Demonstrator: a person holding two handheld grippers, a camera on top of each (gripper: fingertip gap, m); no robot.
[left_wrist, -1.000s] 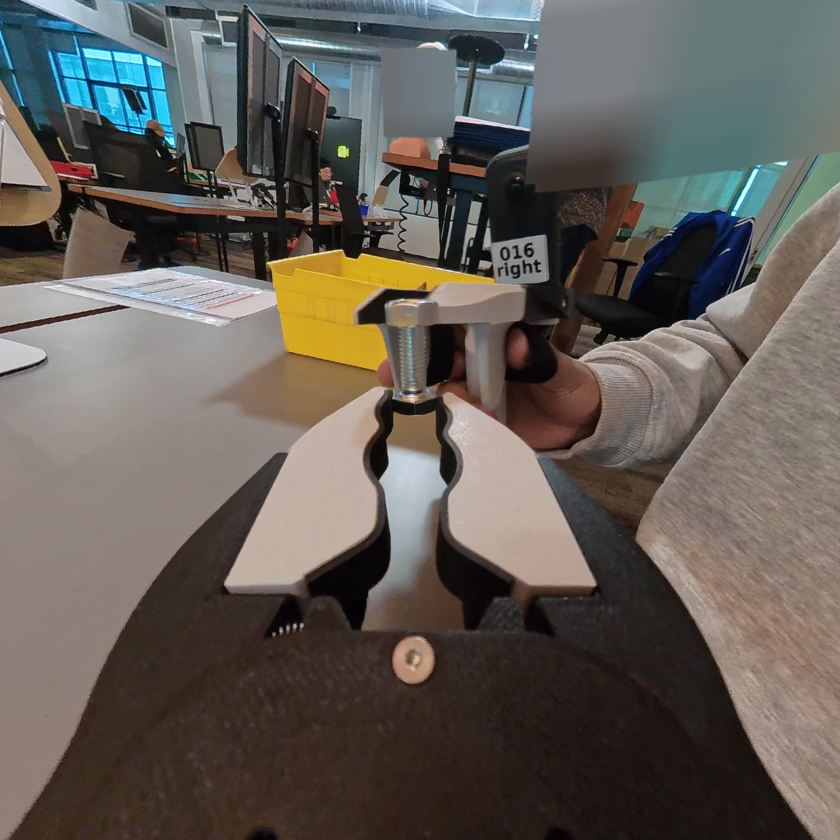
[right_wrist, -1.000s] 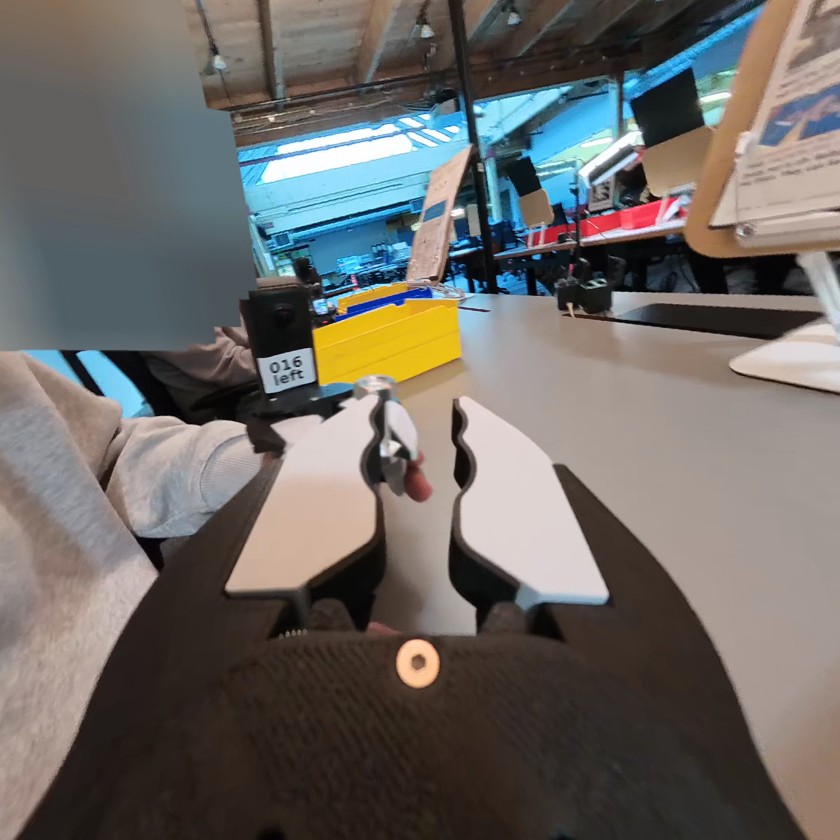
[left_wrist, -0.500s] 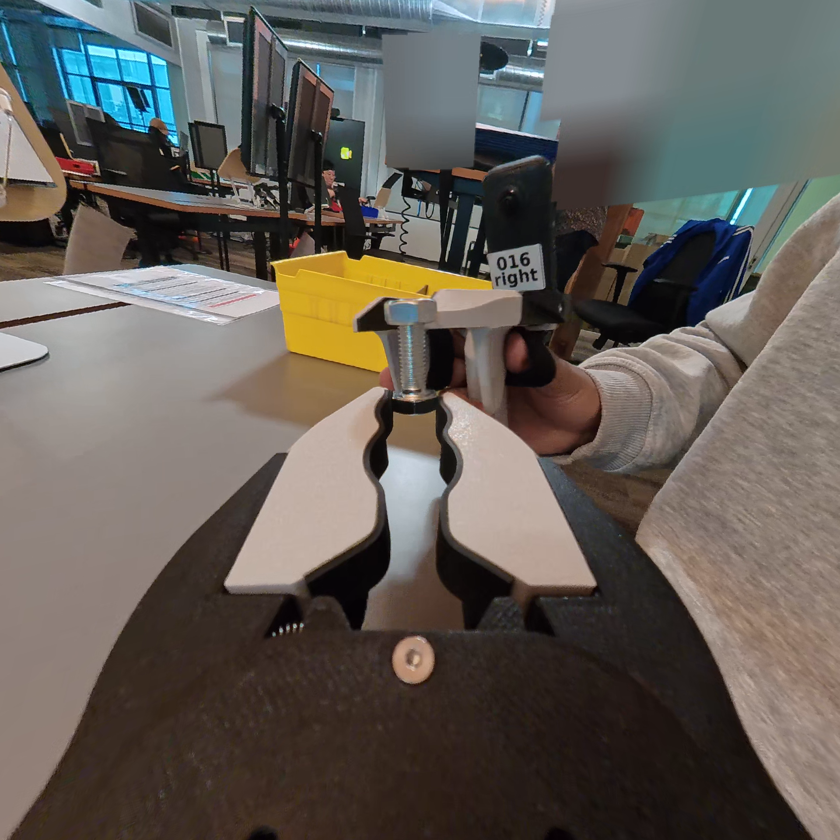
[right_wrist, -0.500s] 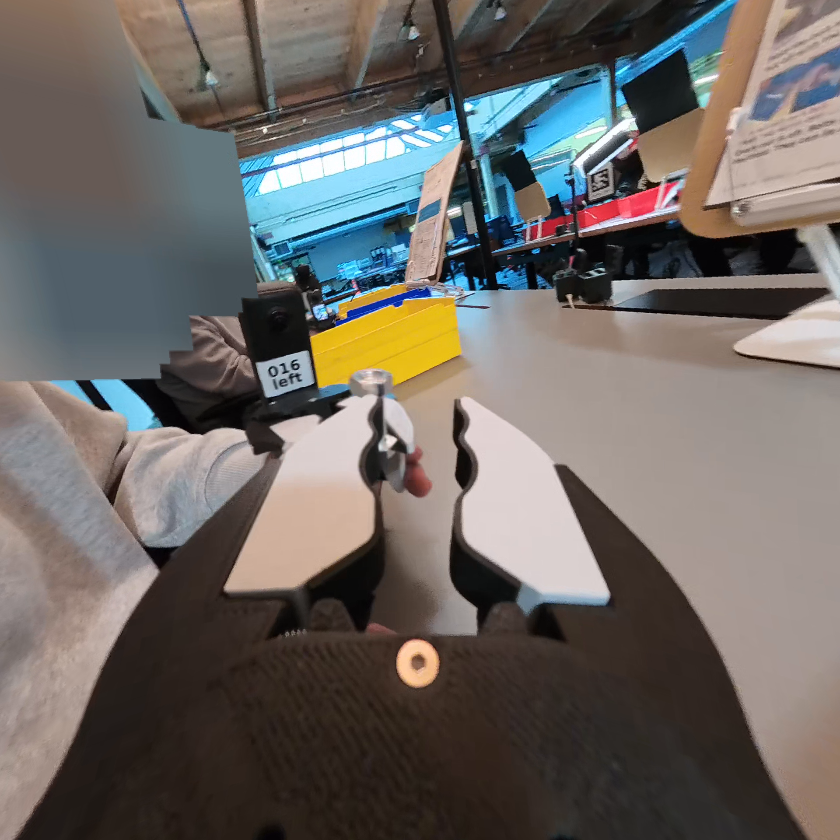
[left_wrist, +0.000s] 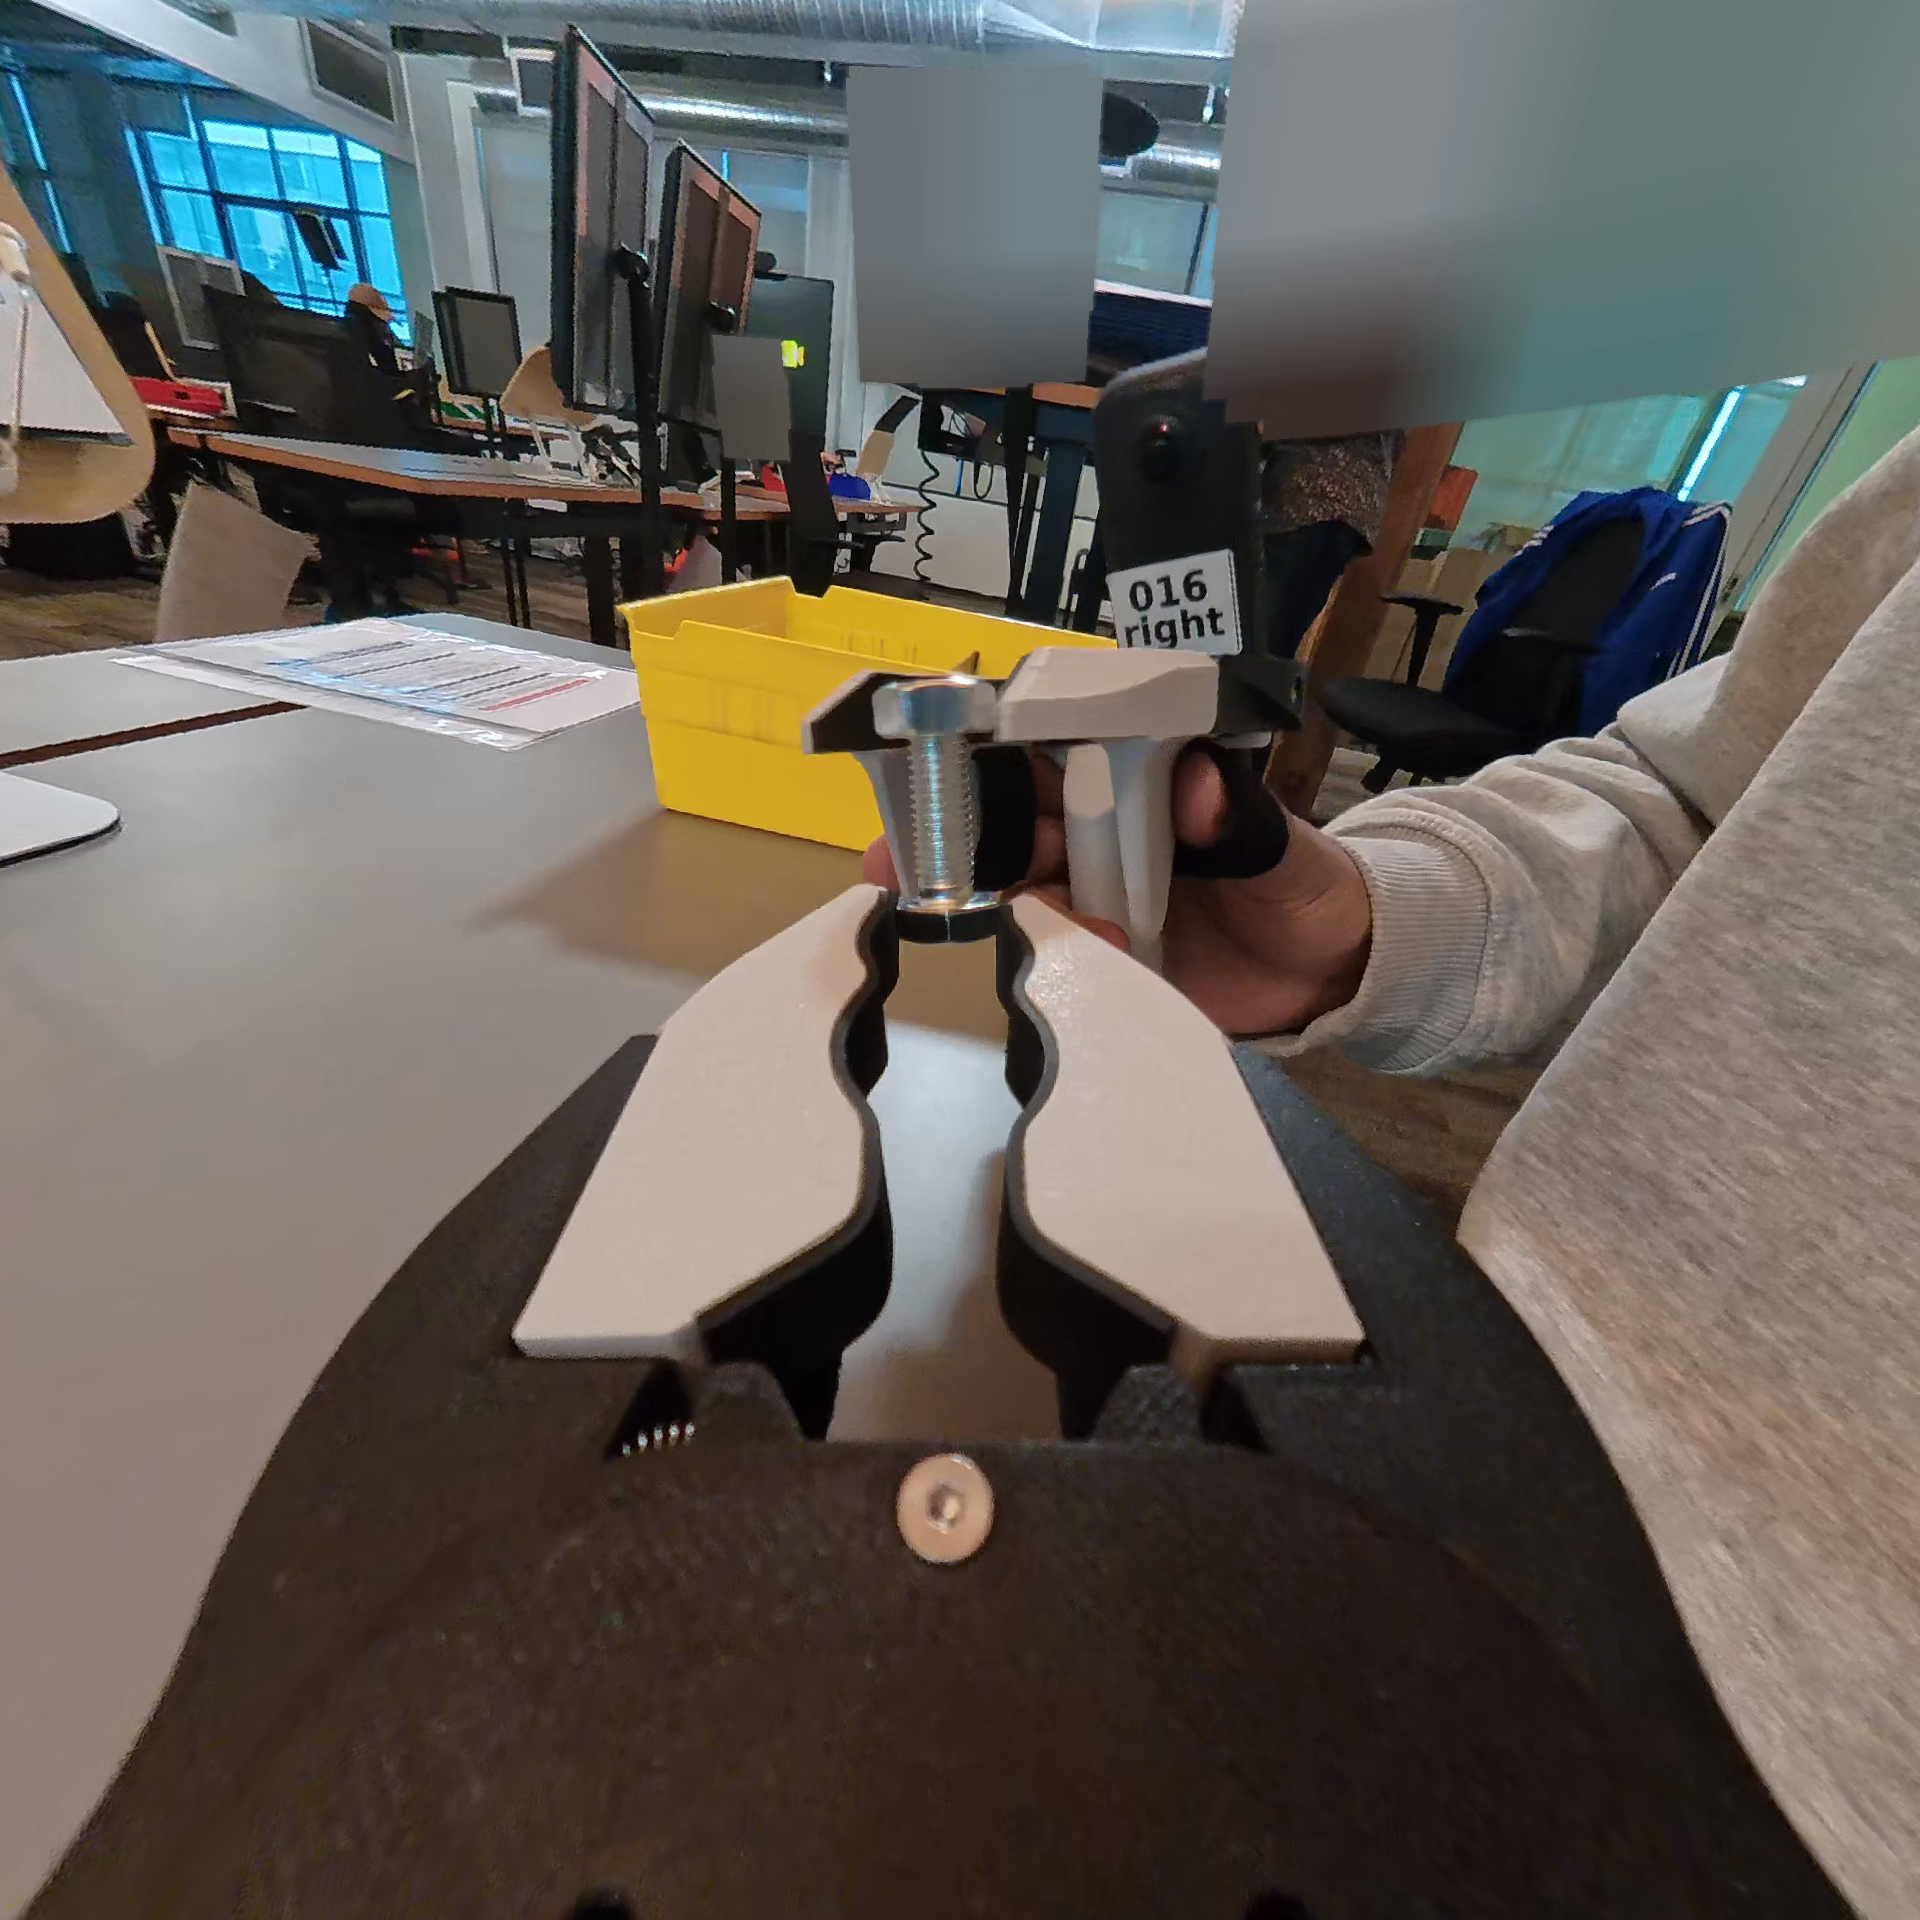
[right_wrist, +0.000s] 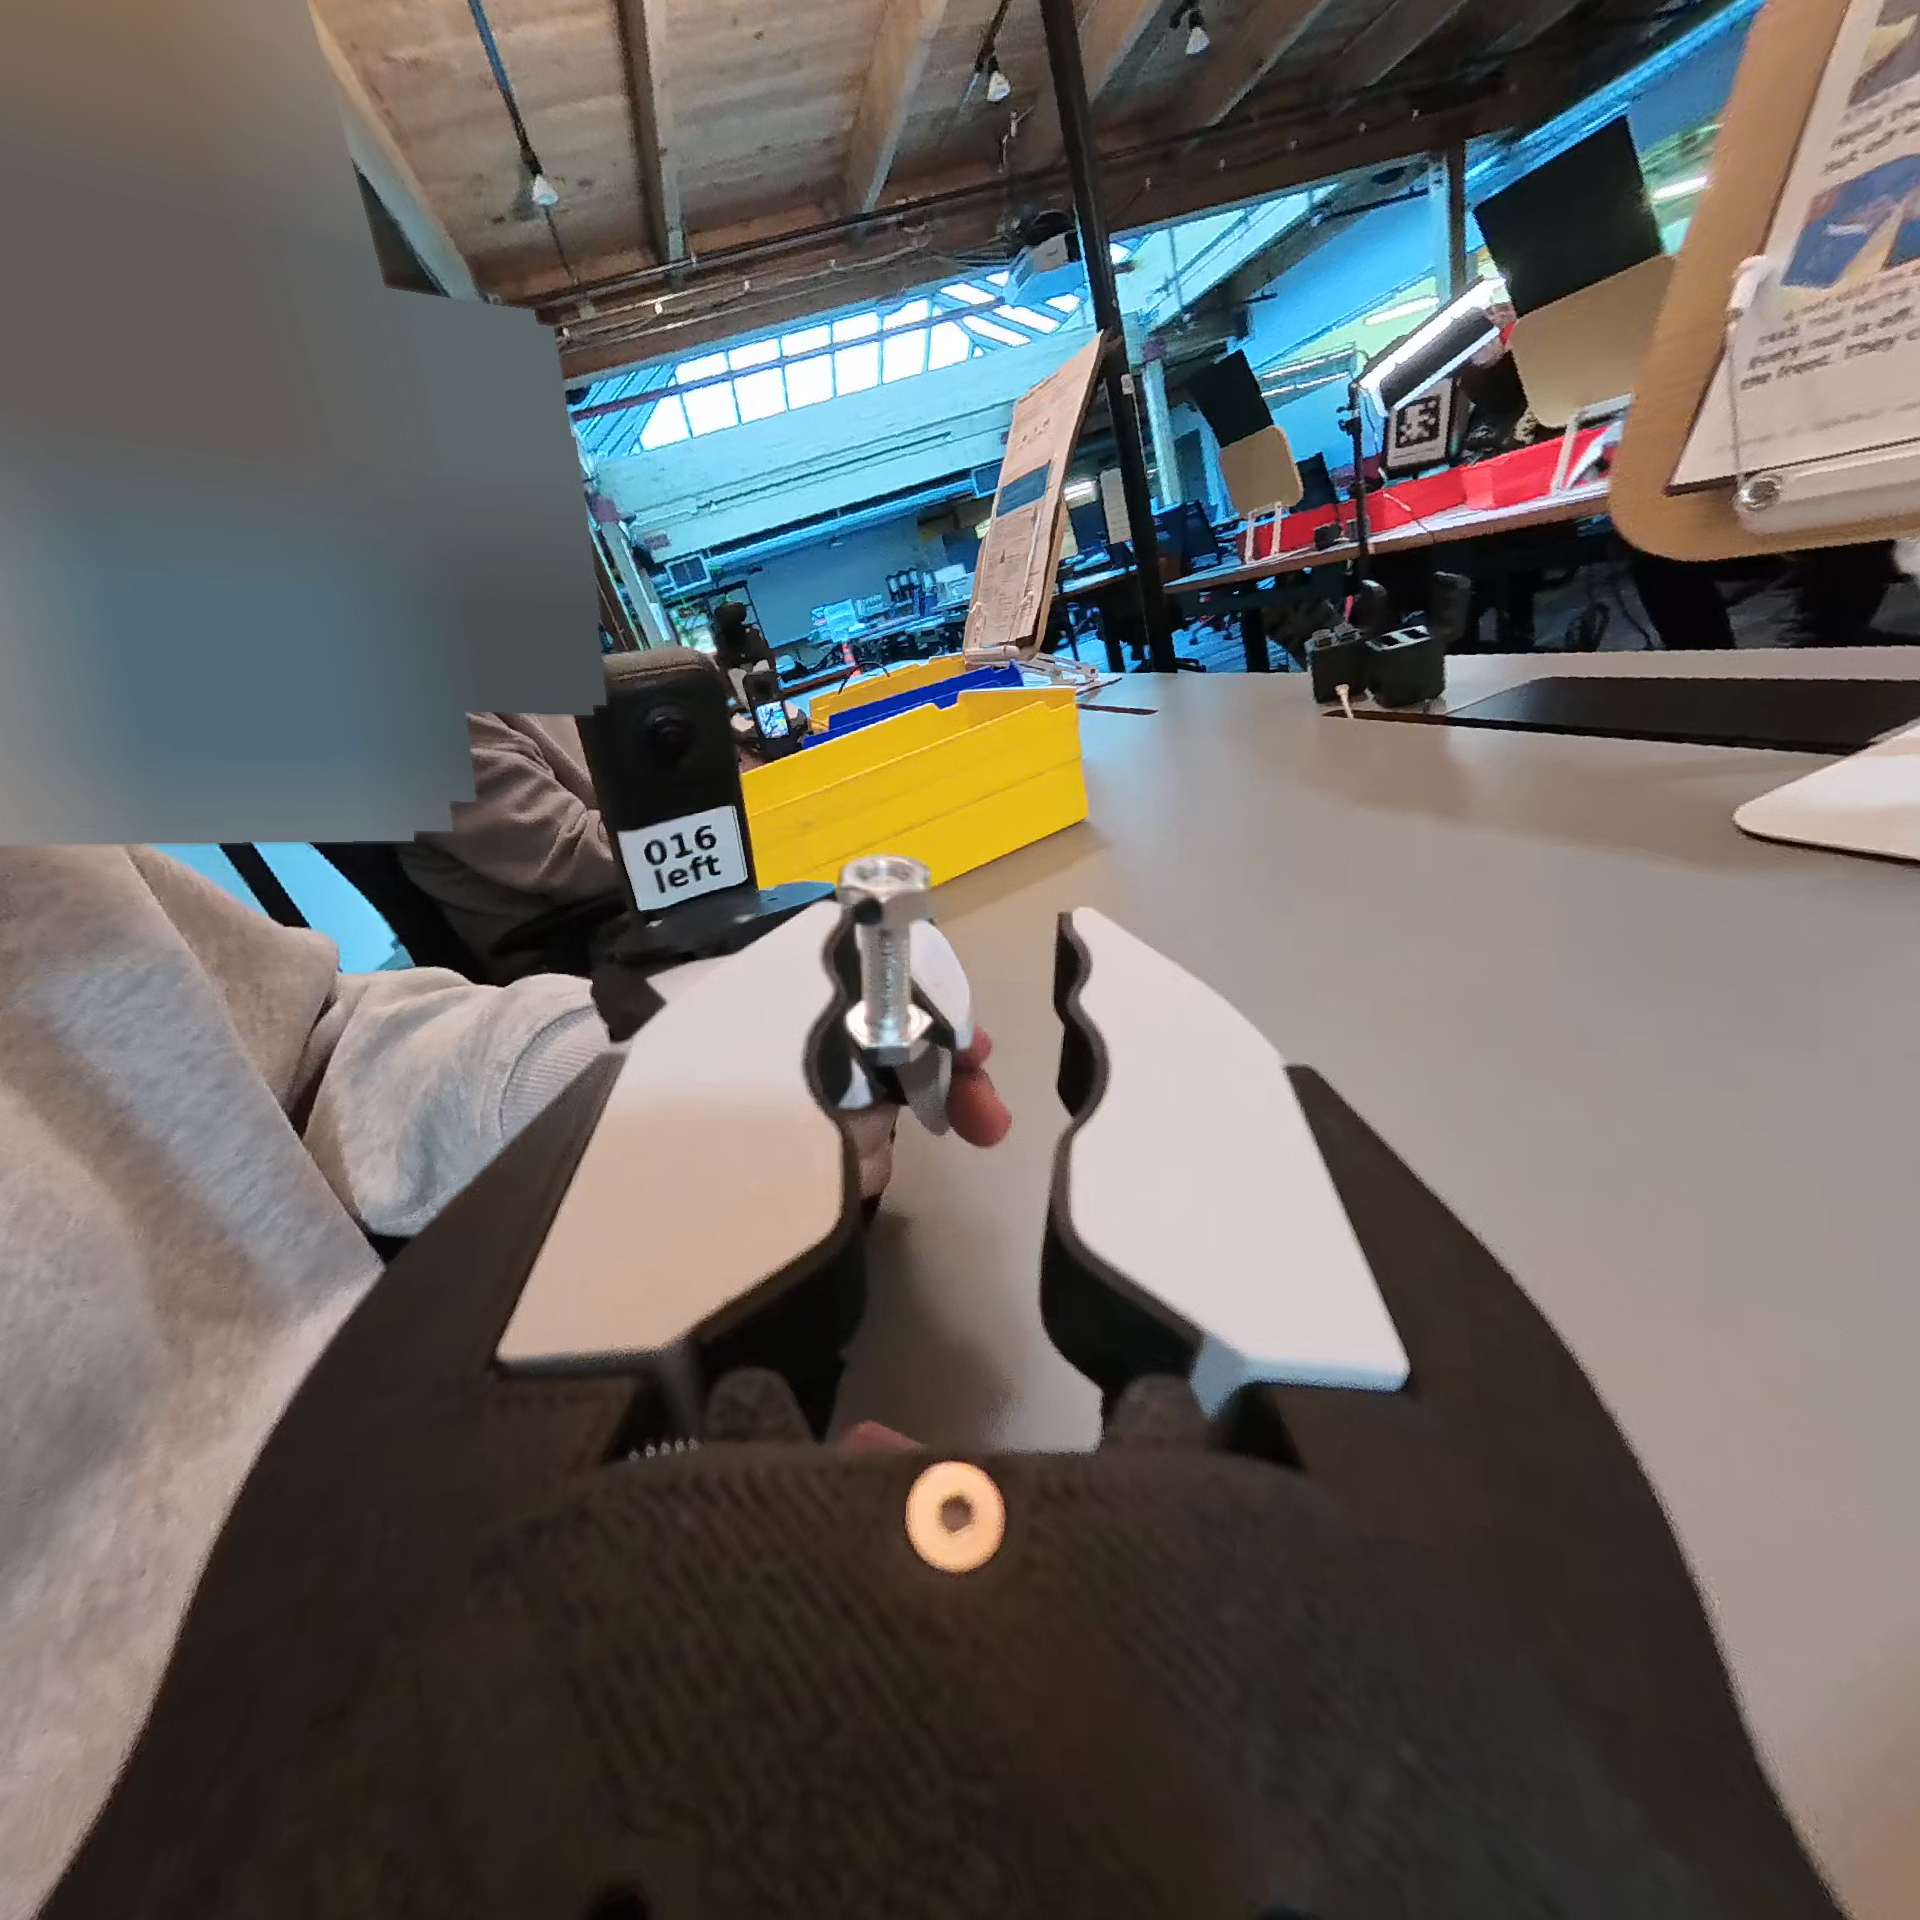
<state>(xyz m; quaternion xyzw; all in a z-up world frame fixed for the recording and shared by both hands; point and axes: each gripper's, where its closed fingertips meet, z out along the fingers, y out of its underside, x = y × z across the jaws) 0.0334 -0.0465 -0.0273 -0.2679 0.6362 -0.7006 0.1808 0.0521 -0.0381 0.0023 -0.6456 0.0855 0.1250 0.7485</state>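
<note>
A silver bolt stands upright with its hex head on top. My left gripper is shut on the nut at the bolt's lower end, above the grey table. My right gripper is open. The bolt stands between its fingers, close against the left finger. In the left wrist view the right gripper is level with the bolt head, held by a hand.
A yellow bin stands on the table behind the grippers; it also shows in the right wrist view with a blue bin behind. A laminated sheet, a white stand base and a black mat lie farther off. A grey sleeve is on the right. Only a small space, under 4 cm, lies between the two pairs of fingers.
In the right wrist view the bolt's shank and nut have come out from behind the left finger into the gap. The left gripper's hold on the nut is unchanged.
</note>
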